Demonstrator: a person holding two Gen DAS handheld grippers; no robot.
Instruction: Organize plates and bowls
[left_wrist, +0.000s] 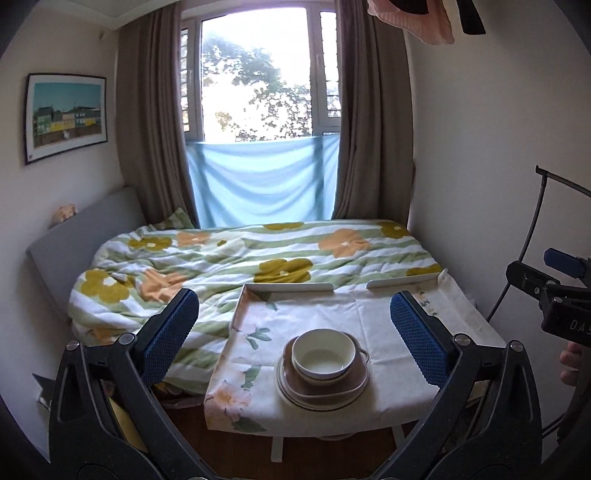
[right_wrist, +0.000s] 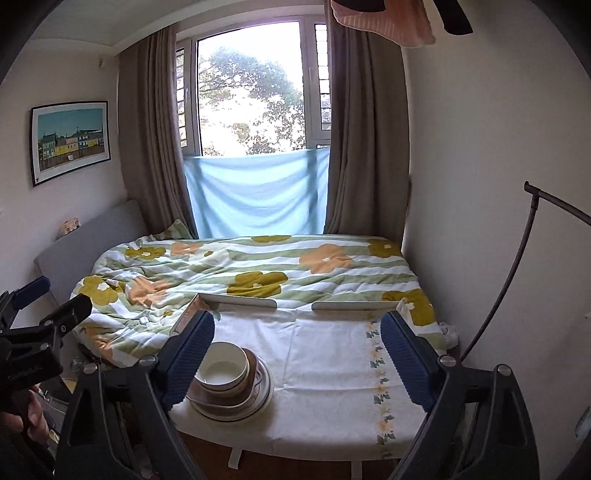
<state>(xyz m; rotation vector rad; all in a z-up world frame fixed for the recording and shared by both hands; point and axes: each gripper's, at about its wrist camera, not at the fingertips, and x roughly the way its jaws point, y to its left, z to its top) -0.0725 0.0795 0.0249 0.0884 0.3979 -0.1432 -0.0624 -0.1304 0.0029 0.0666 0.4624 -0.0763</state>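
A white ceramic bowl (left_wrist: 322, 356) tops stacked brown and cream plates (left_wrist: 323, 387) near the cloth-covered counter's (left_wrist: 388, 325) front edge; left gripper (left_wrist: 293, 332) and right gripper (right_wrist: 297, 358) fingers released, empty, above it.

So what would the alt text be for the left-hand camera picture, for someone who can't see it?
A white bowl sits on a stack of plates on a small table with a flowered cloth, framed by two open blue-padded fingers with nothing between them. Behind is a bed with a flowered duvet and a curtained window.
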